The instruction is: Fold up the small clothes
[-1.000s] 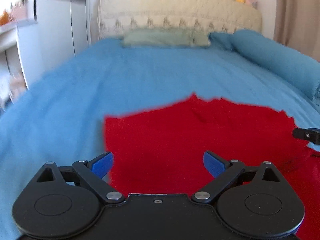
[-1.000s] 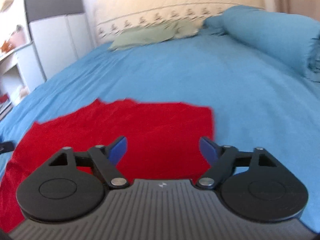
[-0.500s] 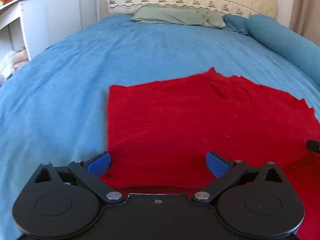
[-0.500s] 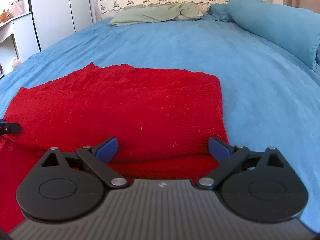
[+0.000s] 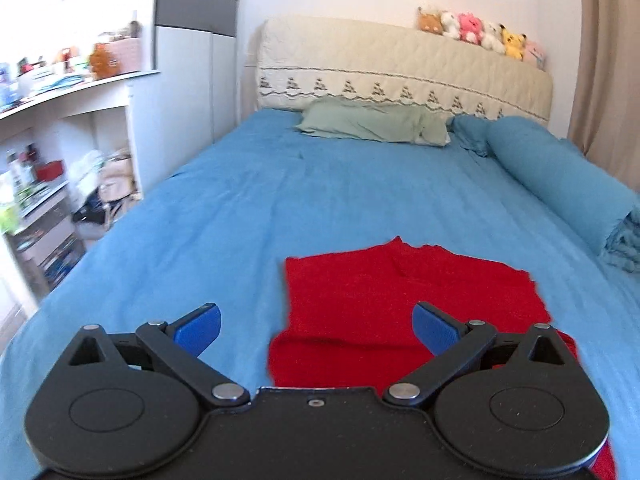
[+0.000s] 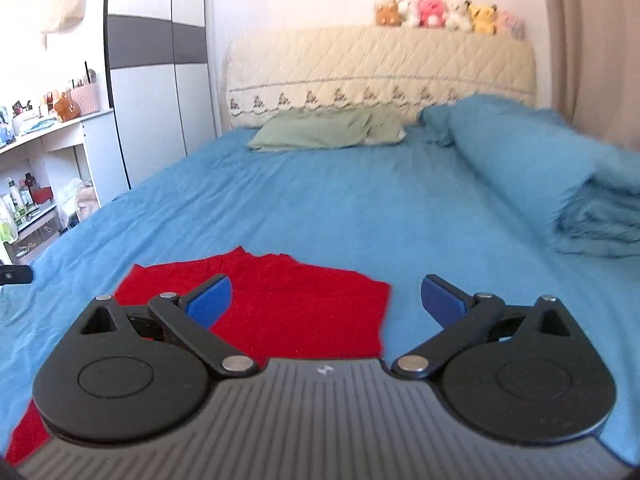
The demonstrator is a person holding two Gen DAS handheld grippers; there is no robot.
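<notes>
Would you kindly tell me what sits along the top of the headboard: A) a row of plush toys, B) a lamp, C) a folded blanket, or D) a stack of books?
A: a row of plush toys in brown, white, pink and yellow lines the top of the quilted cream headboard.

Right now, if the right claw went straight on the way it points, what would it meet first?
Probably the flat red knitted garment on the blue bedsheet: its right edge sits between the open right claw fingers. Depth is unclear, so the claw might pass above it.
</notes>
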